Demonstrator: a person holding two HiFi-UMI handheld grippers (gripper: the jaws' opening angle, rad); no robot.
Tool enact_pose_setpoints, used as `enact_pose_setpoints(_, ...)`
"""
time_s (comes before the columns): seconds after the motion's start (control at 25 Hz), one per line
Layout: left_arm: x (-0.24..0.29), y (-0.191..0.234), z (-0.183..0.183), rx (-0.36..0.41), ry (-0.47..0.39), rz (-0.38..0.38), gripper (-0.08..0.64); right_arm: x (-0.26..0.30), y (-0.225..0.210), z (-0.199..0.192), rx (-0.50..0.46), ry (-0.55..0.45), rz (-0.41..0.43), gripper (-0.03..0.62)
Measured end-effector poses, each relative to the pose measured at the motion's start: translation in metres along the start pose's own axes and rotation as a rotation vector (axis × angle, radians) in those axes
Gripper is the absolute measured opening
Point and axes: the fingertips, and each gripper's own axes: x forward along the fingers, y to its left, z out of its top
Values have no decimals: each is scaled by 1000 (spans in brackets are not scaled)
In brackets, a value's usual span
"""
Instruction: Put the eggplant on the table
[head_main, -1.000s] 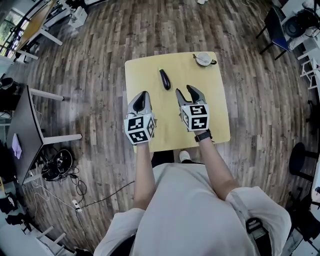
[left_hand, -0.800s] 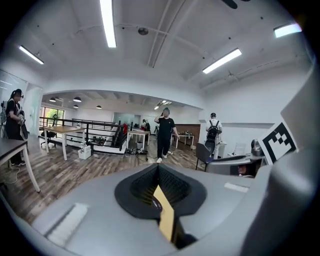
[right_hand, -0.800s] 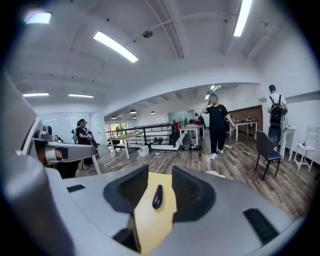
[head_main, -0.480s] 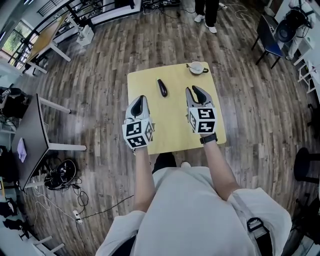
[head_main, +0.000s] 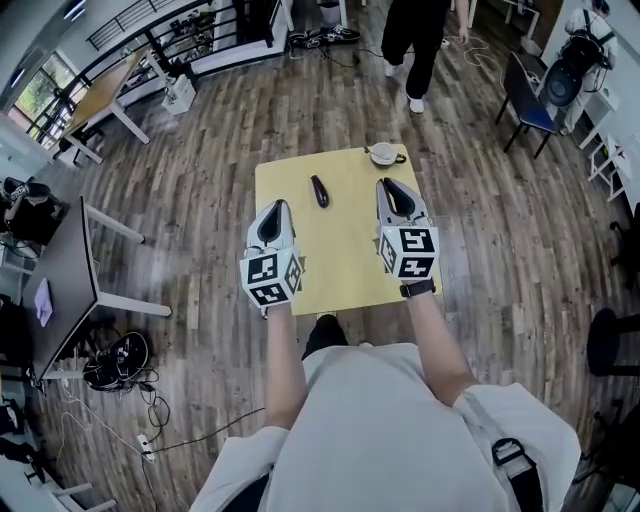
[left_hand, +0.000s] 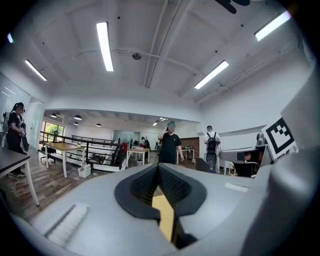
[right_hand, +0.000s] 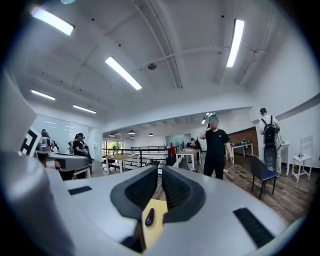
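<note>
At the far left a dark grey table with white legs (head_main: 58, 262) stands on the brown wood-plank floor (head_main: 190, 170), well apart from the square pale yellow wooden table (head_main: 345, 262) in the middle.

The left gripper (head_main: 280, 206), grey with a marker cube at its base, is held over the left edge of the yellow table, about midway along it. In the left gripper view (left_hand: 158, 166) its dark padded jaws meet at the tips and clasp nothing. Only a strip of yellow tabletop shows through the gap behind them.

The small dark purple eggplant (head_main: 319, 190) lies on the yellow table in its far half, a little left of the middle. Its length runs from the far edge toward the near one. It touches neither gripper and lies ahead of both, between their lines. In the right gripper view it shows as a small dark shape (right_hand: 149, 217) on the tabletop, low between the jaws but far beyond them.

The right gripper (head_main: 384, 183) is held over the right half of the yellow table. Its jaws are drawn together on nothing (right_hand: 160, 169).

A white round cup with a dark handle (head_main: 383, 154) sits at the far right corner.

Beyond the table stands a person in black clothes (head_main: 415, 35). A blue chair (head_main: 530, 75) is at the right.
</note>
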Motion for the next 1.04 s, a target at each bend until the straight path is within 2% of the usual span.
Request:
enact_pose_setpoints(0.36,-17,-27,26,22,-64,-25,9,-25,1,17,-33,-35,12,26)
enact_pose_setpoints(0.8,-16,-38,20,25,-63,-37,9,-32,0,13,-49,-39,11,26)
enact_pose_setpoints(1.04,-12,-33,19,21,-41,-47,9,-29,6,7,-47,-7,8,26)
